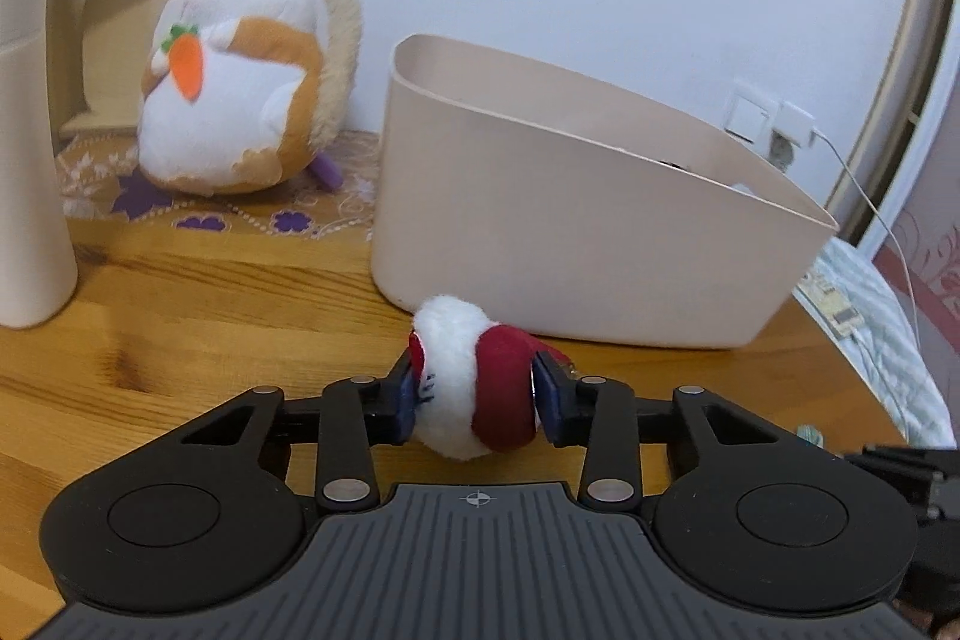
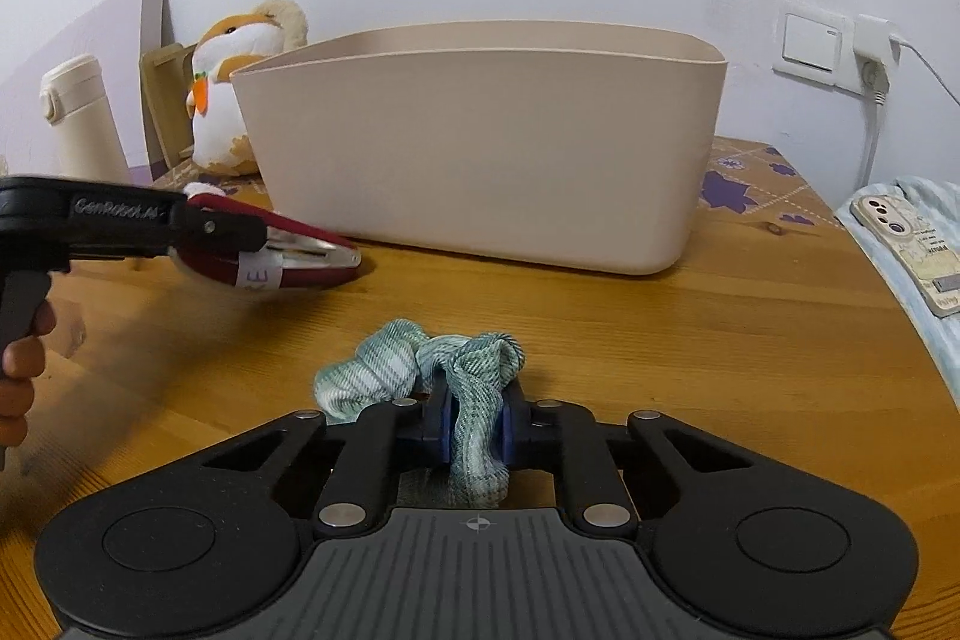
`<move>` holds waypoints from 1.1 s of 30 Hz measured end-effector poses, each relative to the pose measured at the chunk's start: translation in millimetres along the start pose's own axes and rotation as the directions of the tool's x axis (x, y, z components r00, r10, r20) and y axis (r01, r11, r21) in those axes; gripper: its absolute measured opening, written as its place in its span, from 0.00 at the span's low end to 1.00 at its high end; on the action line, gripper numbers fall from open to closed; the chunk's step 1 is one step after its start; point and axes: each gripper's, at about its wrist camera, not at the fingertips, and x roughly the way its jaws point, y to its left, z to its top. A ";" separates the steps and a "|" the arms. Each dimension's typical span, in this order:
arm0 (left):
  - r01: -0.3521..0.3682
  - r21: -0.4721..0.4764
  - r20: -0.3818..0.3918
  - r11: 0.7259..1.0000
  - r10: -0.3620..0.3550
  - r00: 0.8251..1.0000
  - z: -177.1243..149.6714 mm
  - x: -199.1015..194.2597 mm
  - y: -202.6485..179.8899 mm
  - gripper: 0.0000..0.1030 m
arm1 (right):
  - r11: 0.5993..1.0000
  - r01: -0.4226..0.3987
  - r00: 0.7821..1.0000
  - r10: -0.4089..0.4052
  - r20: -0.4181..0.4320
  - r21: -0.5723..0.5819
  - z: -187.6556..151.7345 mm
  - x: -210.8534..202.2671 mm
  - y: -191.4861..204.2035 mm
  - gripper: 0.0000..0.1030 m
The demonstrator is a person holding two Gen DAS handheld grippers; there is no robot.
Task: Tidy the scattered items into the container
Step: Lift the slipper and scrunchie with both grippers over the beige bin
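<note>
My left gripper (image 1: 477, 391) is shut on a small red and white plush hair clip (image 1: 474, 376), its blue pads pressing both sides. In the right wrist view the same clip (image 2: 300, 259) hangs just above the wooden table (image 2: 720, 340), held out from the left gripper (image 2: 240, 232) at the left. My right gripper (image 2: 477, 427) is shut on a crumpled green checked cloth (image 2: 420, 364) that lies on the table in front of it. The beige plastic container (image 2: 480, 148) stands behind both, open at the top; the same container (image 1: 570, 232) is right of centre in the left wrist view.
A plush hamster with a carrot (image 1: 240, 76) sits at the back left beside a cream bottle (image 1: 24, 130). A phone (image 2: 912, 250) lies on light fabric at the right table edge. A wall socket with a plugged charger (image 2: 870, 46) is behind. A hand (image 2: 18, 376) grips the left handle.
</note>
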 end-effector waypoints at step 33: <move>0.077 0.138 0.133 0.988 -0.095 0.987 4.8 -92.0 -45.3 0.35 | 0.998 0.064 0.983 -0.059 0.172 -0.021 22.6 -95.7 -25.0 0.12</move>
